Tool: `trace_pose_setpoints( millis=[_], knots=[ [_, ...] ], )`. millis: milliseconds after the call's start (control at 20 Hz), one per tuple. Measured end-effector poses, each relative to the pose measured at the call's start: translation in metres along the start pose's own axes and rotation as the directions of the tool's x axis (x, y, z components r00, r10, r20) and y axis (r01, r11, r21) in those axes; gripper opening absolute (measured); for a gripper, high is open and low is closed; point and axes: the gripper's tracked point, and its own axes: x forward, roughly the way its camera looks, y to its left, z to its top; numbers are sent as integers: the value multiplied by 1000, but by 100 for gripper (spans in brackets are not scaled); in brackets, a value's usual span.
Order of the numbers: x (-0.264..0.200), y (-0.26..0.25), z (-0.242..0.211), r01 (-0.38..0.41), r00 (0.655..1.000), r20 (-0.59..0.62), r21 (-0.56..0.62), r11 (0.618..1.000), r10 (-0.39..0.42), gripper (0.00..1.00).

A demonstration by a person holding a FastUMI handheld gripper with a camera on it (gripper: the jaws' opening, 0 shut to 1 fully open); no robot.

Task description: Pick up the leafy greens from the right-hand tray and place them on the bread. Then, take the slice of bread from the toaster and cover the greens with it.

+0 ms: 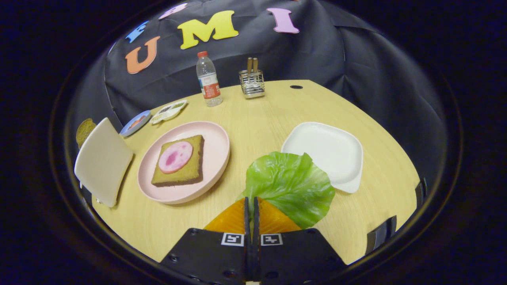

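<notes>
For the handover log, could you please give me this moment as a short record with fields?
gripper: fingers closed on the stem edge of the lettuce leaf, lifted
white tray: bare, beyond the leaf
pink plate: beyond the fingers, holds bread topped with a ham slice
greens on bread: not yet
background: water bottle, wire holder

Leaf (291, 186): bright green, pale veins.
Bread (180, 161): olive-brown, darker crust.
Meat slice (175, 156): pink, mottled.
Plate (216, 158): pale pink.
Tray (328, 152): white.
Table (257, 122): light wood grain.
Bottle (208, 81): clear w/ red cap & label.
</notes>
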Motion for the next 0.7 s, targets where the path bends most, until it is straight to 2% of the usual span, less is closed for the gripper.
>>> trace_pose_setpoints(
  millis=[450, 700],
  knots=[
    [-52, 48, 63, -87, 989, 123, -5, 996, 87, 0],
    [-38, 107, 81, -173, 979, 104, -15, 985, 173, 1]
  ],
)
